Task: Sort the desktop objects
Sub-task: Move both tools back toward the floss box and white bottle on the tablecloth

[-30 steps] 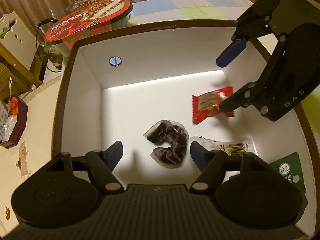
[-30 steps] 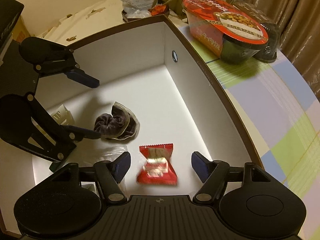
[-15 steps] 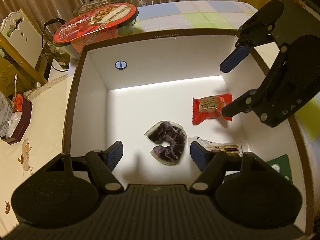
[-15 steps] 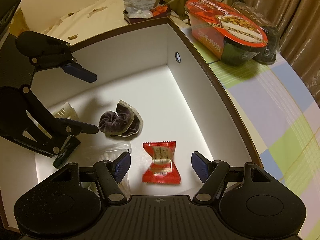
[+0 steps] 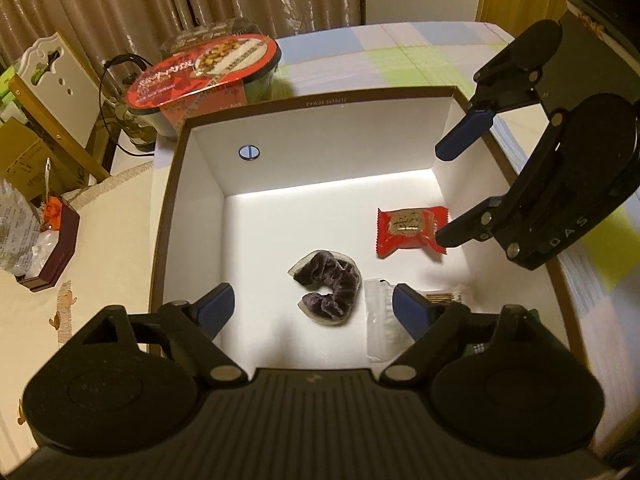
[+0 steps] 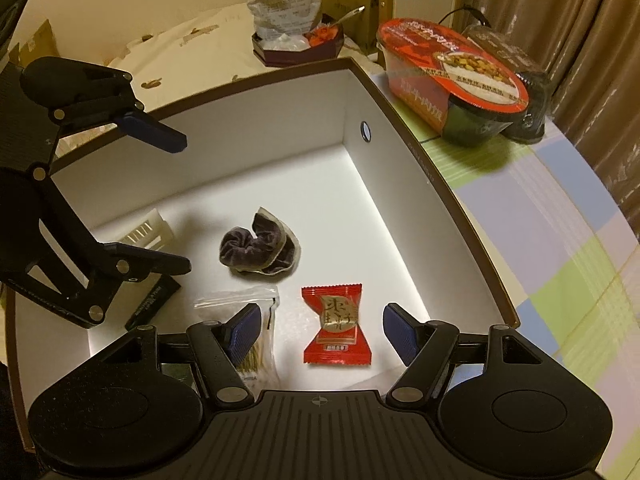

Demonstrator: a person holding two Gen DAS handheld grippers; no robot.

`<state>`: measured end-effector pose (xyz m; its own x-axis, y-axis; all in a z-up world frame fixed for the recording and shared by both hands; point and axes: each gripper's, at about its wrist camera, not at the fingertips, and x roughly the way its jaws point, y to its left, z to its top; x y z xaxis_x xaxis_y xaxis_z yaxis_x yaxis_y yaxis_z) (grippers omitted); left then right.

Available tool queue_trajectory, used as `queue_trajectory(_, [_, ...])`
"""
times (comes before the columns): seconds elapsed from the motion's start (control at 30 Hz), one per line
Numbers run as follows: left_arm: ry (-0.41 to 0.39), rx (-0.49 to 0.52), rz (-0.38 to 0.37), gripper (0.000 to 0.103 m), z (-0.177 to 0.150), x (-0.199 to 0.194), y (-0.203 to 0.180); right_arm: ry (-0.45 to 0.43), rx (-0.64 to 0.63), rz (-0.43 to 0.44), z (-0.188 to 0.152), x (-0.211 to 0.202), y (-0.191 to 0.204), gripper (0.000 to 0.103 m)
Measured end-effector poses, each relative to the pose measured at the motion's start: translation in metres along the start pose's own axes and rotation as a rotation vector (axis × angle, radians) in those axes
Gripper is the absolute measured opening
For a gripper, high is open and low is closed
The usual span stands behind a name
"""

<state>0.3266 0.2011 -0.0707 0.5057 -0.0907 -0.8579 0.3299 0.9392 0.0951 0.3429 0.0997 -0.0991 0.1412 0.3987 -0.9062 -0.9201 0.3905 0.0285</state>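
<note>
A white box with a brown rim (image 5: 168, 184) (image 6: 452, 200) holds a red snack packet (image 5: 410, 230) (image 6: 336, 328), a dark purple scrunchie (image 5: 328, 286) (image 6: 256, 246) and a clear bag of small sticks (image 5: 380, 320) (image 6: 252, 340). My left gripper (image 5: 314, 314) (image 6: 176, 204) hangs open above the scrunchie, holding nothing. My right gripper (image 6: 322, 330) (image 5: 444, 192) is open above the red packet, also holding nothing. A white ribbed piece (image 6: 148, 234) and a dark flat card (image 6: 154, 304) lie under the left gripper in the right wrist view.
A red-lidded instant meal bowl (image 5: 204, 76) (image 6: 452, 80) stands just behind the box, with a dark wrapped tub (image 6: 524, 92) beside it. A dark red tray of wrappers (image 5: 44, 244) (image 6: 300, 46) sits on the cream cloth. A checked tablecloth (image 6: 560, 260) lies beside the box.
Both grippers have risen and drawn back from the box, so more of its rim shows. The red packet, blurred and moving a second ago, now lies still on the box floor.
</note>
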Motion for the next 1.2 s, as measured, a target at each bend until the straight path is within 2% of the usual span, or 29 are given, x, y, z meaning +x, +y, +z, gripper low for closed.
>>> queue_trajectory(0.07, [-0.002,-0.006,0.004,0.084,-0.001,-0.005,-0.001,-0.007,0.0,-0.002,-0.001,-0.004,0.003,0.074])
queue_trajectory(0.1, [-0.002,-0.008,0.007,0.084,-0.002,-0.007,-0.002,-0.01,0.0,-0.005,-0.002,-0.005,0.004,0.081])
queue_trajectory(0.13, [-0.002,-0.01,0.01,0.084,-0.002,-0.009,-0.003,-0.019,-0.003,-0.012,-0.003,-0.008,0.007,0.096])
queue_trajectory(0.17, [-0.001,-0.011,0.013,0.084,-0.003,-0.012,-0.004,-0.033,-0.011,-0.015,-0.005,-0.012,0.009,0.097])
queue_trajectory(0.27, [0.0,-0.011,0.024,0.084,-0.005,-0.019,-0.006,-0.051,-0.02,-0.009,-0.007,-0.021,0.016,0.097])
queue_trajectory(0.4, [-0.016,-0.012,0.04,0.091,-0.008,-0.033,-0.012,-0.06,-0.029,-0.022,-0.01,-0.03,0.023,0.097])
queue_trajectory(1.2, [-0.09,-0.032,0.128,0.095,-0.044,-0.116,-0.069,-0.164,-0.021,-0.028,-0.058,-0.089,0.063,0.098])
